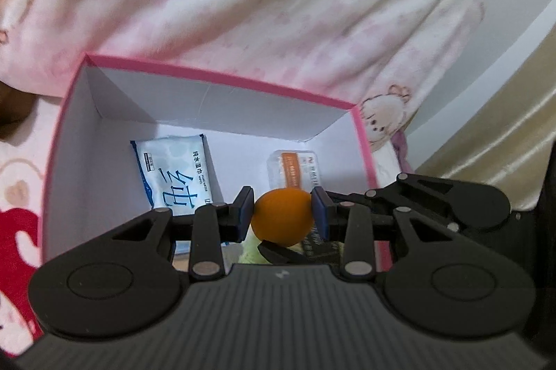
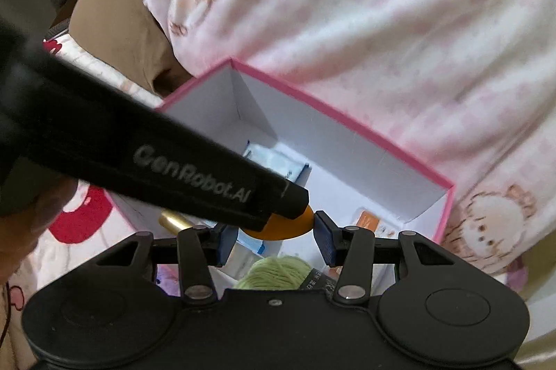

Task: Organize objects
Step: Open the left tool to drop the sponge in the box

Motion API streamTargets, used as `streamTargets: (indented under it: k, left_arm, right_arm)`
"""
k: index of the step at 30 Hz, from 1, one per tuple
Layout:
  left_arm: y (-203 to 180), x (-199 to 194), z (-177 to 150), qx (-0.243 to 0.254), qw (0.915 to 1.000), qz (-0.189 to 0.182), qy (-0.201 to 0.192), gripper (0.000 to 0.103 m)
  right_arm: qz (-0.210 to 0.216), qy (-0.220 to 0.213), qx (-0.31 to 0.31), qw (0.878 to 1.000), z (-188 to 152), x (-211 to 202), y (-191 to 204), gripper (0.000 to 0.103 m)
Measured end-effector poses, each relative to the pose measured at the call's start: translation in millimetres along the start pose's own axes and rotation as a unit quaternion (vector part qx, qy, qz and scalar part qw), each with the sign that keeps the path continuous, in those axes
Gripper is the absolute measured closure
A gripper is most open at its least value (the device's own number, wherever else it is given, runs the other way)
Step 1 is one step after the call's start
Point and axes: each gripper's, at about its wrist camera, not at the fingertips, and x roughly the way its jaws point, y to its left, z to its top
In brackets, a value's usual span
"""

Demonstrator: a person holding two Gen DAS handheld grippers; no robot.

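Observation:
My left gripper [image 1: 282,212] is shut on an orange egg-shaped object [image 1: 282,217] and holds it over the open pink box [image 1: 222,76]. The orange object also shows in the right wrist view [image 2: 292,225], under the left gripper's black body [image 2: 156,168]. Inside the box lie a blue-and-white wet-wipe pack [image 1: 173,175] and a small clear pack with an orange label [image 1: 295,170]. My right gripper [image 2: 276,239] is open and empty above the box's near side, over a green yarn ball [image 2: 274,272].
The pink box's rim shows in the right wrist view [image 2: 347,120]. It stands on a pink-and-white printed blanket [image 1: 278,5]. A gold cylinder [image 2: 173,220] lies beside the box at left. A brown cushion [image 2: 121,22] lies behind.

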Motion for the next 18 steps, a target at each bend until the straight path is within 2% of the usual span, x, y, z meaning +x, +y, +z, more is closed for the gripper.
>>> streamTargets:
  k: [4,10,16,18]
  left_arm:
    - [18.8,24.4,-4.2,-0.021,0.9997,-0.005,0.009,0.068]
    - [35.4,50.6,-12.1,-0.041,0.9988,-0.005,0.027,0.068]
    - [42.1,62.9,-16.8,-0.052,0.9984,-0.005,0.023,0.069]
    - [43.0,65.4,-18.2,-0.054,0.9983,0.001,0.024,0.069]
  right_arm:
    - [0.021,0.023,0.008,0.999,-2.5,25.3,-9.5,0.051]
    - [0.026,0.060,-0.005,0.998,-6.2,55.8,-10.2,0.049]
    - [0.029,0.071,0.011,0.997,-10.5,65.1,-16.7,0.046]
    - [0.031,0.064,0.018,0.997,-12.0,62.9,-19.8,0.041]
